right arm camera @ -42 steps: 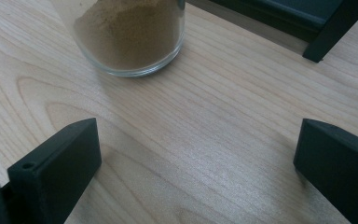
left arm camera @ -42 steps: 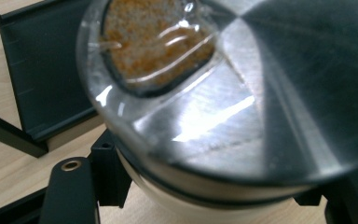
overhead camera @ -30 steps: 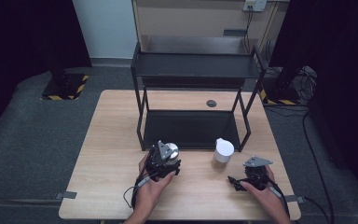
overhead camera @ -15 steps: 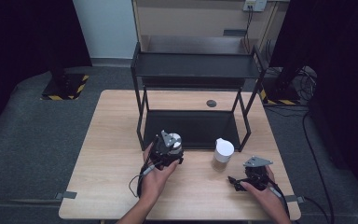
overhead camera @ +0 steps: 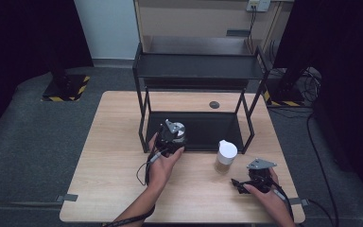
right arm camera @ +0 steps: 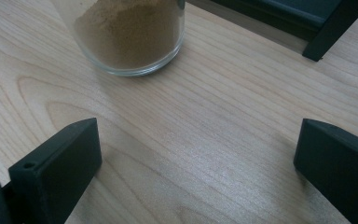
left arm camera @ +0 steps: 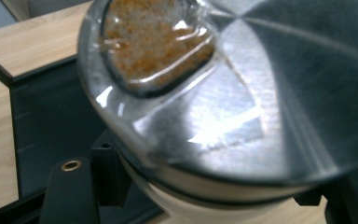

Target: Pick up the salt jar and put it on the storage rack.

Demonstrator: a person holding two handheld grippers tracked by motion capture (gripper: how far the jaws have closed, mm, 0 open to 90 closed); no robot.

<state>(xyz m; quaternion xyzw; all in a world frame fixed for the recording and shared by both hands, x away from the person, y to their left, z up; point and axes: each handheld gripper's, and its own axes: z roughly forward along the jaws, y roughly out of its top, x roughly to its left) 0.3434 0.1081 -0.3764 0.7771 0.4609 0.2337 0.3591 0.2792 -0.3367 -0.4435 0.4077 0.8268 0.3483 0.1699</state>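
A jar with a shiny metal lid and a clear window over orange-brown granules sits between the jaws of my left gripper, which is shut on it. In the high view this jar hangs at the front edge of the black rack's lower shelf. A second glass jar with a white lid stands on the table to the right, brown powder showing in it. My right gripper rests open near the table's front right, its jaws wide apart over bare wood, the powder jar just beyond them.
The black two-tier rack stands at the back of the wooden table; one of its legs is close ahead of the right gripper. A small dark disc lies behind the rack. The left gripper's cable loops by the wrist.
My left hand has carried the metal-lidded jar away from the person, up to the front edge of the rack's lower shelf. The right hand and the white-lidded jar have stayed put.
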